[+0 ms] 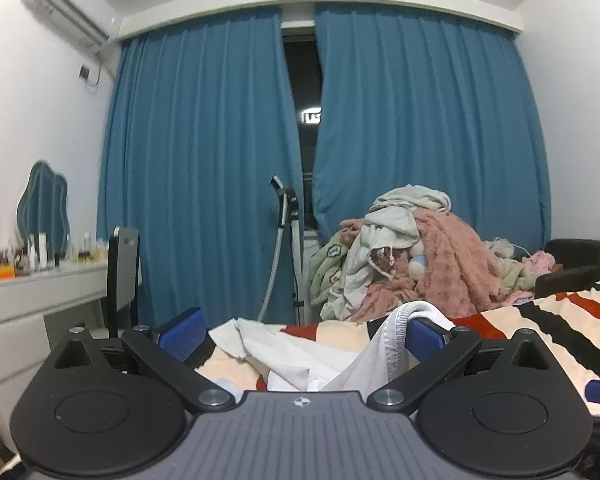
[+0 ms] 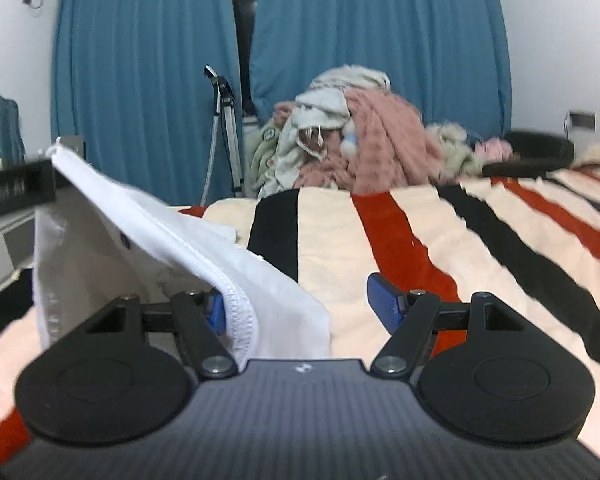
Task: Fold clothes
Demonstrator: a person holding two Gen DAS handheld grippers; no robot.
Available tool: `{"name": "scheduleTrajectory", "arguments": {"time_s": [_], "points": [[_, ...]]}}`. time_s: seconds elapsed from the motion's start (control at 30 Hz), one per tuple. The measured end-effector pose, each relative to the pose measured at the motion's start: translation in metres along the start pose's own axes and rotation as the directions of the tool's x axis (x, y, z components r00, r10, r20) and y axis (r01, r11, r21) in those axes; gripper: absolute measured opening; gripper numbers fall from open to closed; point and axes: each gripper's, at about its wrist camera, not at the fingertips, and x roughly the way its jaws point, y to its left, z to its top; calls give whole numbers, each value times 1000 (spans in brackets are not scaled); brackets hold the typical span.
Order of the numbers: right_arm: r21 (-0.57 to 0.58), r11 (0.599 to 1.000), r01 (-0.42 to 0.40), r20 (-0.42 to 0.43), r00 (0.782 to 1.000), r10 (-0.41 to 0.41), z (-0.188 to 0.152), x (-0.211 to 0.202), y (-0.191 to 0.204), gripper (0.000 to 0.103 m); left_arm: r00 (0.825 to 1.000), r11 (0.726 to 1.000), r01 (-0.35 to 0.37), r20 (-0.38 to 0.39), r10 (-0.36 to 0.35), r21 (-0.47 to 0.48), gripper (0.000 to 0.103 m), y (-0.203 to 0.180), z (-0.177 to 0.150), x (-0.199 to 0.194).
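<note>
A white garment (image 1: 284, 356) lies crumpled on the striped bed cover between the fingers of my left gripper (image 1: 304, 332). Its stitched hem (image 1: 414, 310) is hooked over the right blue finger (image 1: 426, 340), and the jaws stand wide apart without pinching it. In the right wrist view the same white garment (image 2: 148, 232) stretches up and to the left, and its hem hangs over the left blue finger (image 2: 217, 314). My right gripper (image 2: 300, 304) is open, with its right finger (image 2: 384, 300) bare above the cover.
The bed has a cream, red and black striped cover (image 2: 420, 240). A heap of pink and white clothes (image 1: 412, 252) sits at its far end before blue curtains (image 1: 204, 160). A white dresser with bottles (image 1: 40, 280), a chair (image 1: 122, 276) and a stand with a hose (image 1: 288, 240) are on the left.
</note>
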Motion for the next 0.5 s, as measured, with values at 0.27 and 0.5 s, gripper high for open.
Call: {"name": "scheduleTrajectory", "arguments": {"time_s": [0.27,0.5], "points": [[103,993,-51,-171,983,68,-8,-19,-12,74,998,999,49,40,-49,-8,103,-7,5,-28],[135,991,18,-266,964,18,-34,-10,-16,74,999,999,24,46,-22,-44,103,-4,9,-35]]}}
